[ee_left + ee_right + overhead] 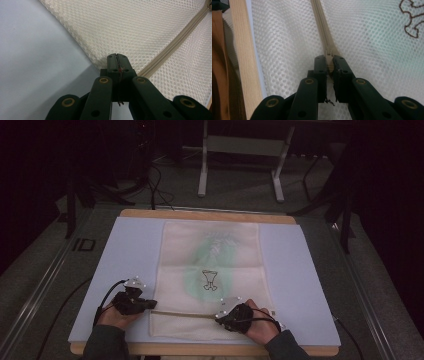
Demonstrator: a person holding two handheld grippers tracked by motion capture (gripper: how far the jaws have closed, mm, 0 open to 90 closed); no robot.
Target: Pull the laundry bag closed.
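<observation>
left hand-held gripper (117, 56) clamped on mesh bag (210, 250) corner, right hand-held gripper (329, 58) pinching zipper pull (328, 53) (beige)

A wooden table (210, 214) at centre frame carries a pale blue mat (125, 255); a cream mesh bag (220, 260) lies flat on it.

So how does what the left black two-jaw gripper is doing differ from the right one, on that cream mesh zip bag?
The left black two-jaw gripper pinches the mesh edge at the corner of the cream mesh zip bag, beside the beige zip. The right black two-jaw gripper clamps the zip's small beige slider tab farther along the same zip line. The left sits at the bag's left edge, the right near its right side. Both are shut and low on the white mat.
</observation>
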